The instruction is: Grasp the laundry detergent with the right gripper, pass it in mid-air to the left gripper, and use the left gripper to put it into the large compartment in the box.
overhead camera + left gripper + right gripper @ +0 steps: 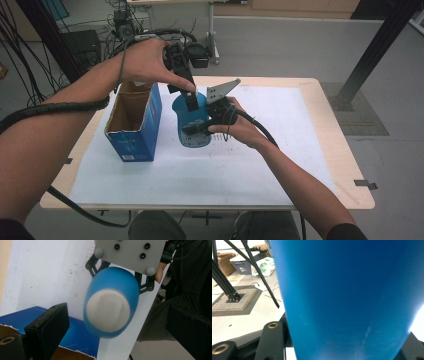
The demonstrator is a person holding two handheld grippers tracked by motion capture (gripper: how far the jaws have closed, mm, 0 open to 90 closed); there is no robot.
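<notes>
bottle risk first, high view: blue bottle [192, 122] is lifted over the white sheet on the surface [280, 165], just right of the open blue box [135, 122]. right hand-held gripper [197, 129] is clenched on the bottle's lower body. left hand-held gripper [192, 102] hangs over the bottle's far end; its jaws look released with nothing pinched. one-sided grip on a smooth rounded body could let it rotate or slip out onto the sheet.

left gripper view: white cap [108, 310] faces the camera, own jaws spread well apart at either side, box edge [50, 340] below. a badly centred close may knock the bottle sideways.

right gripper view: blue wall [347, 300] sits between the jaws; contact pads hidden, so how secure the hold is can't be judged.
</notes>
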